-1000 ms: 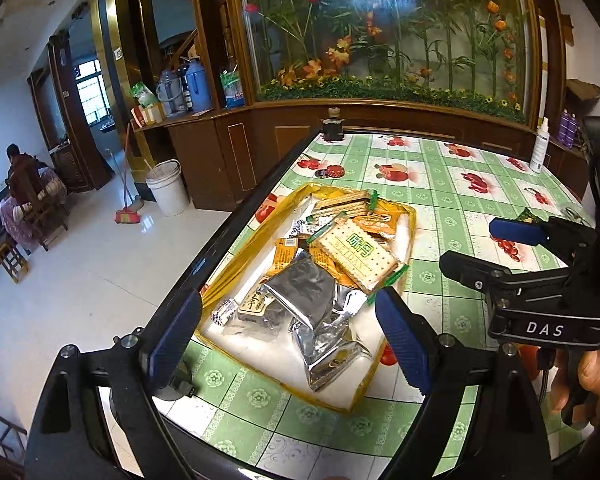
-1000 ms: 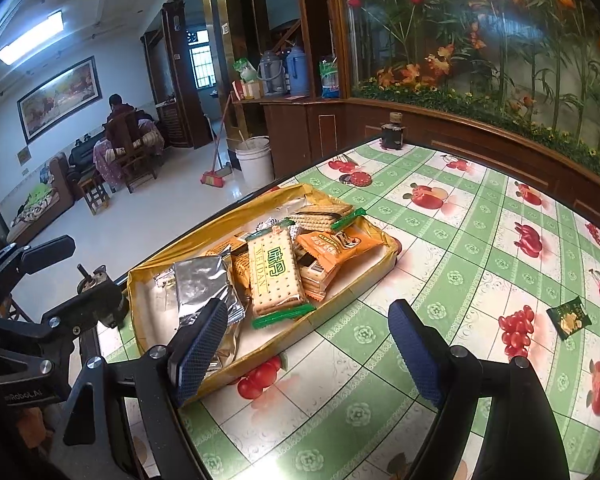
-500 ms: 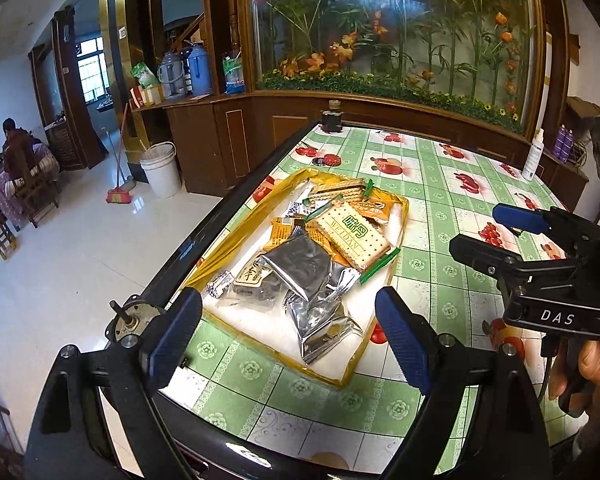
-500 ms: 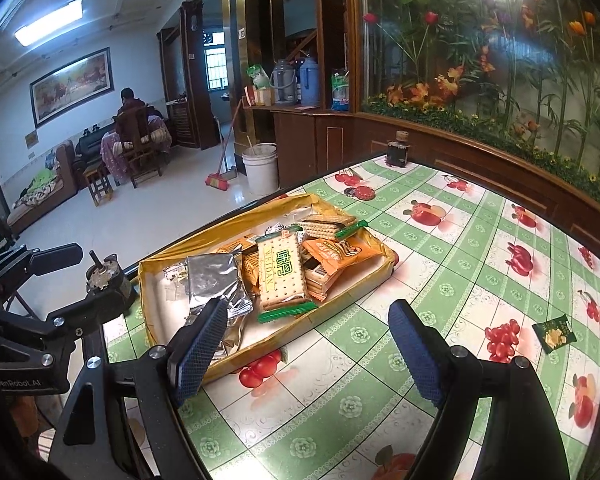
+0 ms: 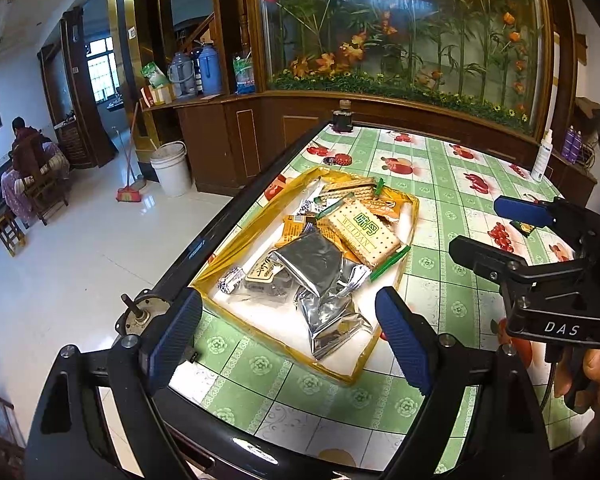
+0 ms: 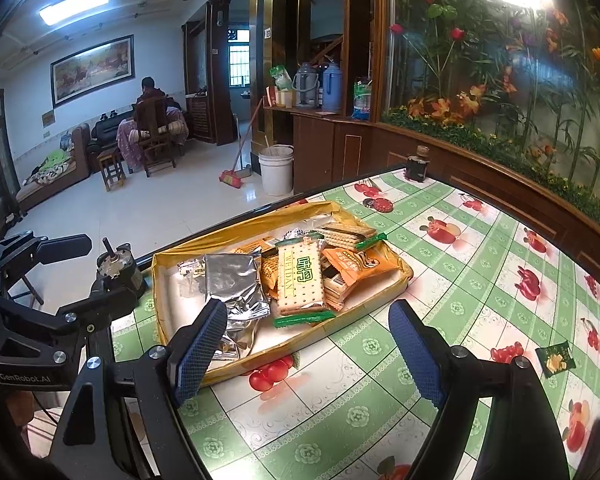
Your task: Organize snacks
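The left gripper (image 5: pixel 288 338) hangs above the near end of the counter (image 5: pixel 452 200), its 2 blue-padded fingers (image 5: pixel 402 342) spread wide with nothing between them. The right gripper (image 6: pixel 308 350) is likewise wide open and empty, held over the green-checked cloth just in front of the tray (image 6: pixel 396 280). In the left wrist view the right gripper also shows at the right edge, marked DAS, with a hand (image 5: pixel 598 376) on its grip. The snacks lie in a shallow yellow-rimmed tray (image 5: pixel 284 336) near the counter's left edge. In it a silver foil pouch (image 5: pixel 312 258) rests on a second crumpled foil pouch (image 5: pixel 334 320); beside them a cracker pack (image 5: pixel 362 232) printed WEIDAN lies across orange wrappers (image 6: pixel 360 268), and another cracker pack (image 5: pixel 350 188) sits at the far end. A small wrapped candy (image 5: pixel 229 280) lies near the tray's left rim. Well apart from the tray, 1 small dark green packet (image 6: pixel 556 360) lies alone on the cloth to the right. A dark bottle (image 6: pixel 416 166) stands at the counter's far corner. Beyond, a white bucket (image 6: pixel 276 170) and a broom (image 6: pixel 236 164) stand on the tiled floor.
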Demonstrator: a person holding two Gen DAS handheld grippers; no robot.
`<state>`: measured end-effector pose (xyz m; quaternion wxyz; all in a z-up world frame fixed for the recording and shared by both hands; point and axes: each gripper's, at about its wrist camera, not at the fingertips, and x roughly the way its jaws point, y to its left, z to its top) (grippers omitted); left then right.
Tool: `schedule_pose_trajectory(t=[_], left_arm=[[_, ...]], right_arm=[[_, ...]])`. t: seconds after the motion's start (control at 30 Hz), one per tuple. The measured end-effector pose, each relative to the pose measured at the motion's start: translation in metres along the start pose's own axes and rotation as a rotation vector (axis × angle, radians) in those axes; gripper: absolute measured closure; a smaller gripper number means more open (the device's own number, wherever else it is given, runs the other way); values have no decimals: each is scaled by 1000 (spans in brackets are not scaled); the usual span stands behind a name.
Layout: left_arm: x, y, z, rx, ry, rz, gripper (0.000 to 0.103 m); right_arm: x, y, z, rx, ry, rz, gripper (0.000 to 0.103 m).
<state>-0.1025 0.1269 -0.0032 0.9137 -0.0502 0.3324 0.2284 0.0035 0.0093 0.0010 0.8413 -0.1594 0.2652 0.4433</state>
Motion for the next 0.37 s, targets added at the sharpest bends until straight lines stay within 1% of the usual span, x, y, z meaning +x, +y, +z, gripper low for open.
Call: schedule_pose_trajectory(t=[0.13, 0.23, 0.27, 0.37], left_arm=[[-2, -1, -2, -3, -12, -46, 14], [-6, -5, -2, 16, -41, -26, 14], [-7, -6, -1, 14, -45, -30, 14], [-7, -1, 2, -16, -36, -21, 14]], right_arm=[[0, 0, 0, 1, -1, 3, 19], [0, 0, -1, 0, -2, 5, 19], [0, 1, -1, 0, -2, 5, 19], [0, 0, -1, -1, -3, 5, 19]])
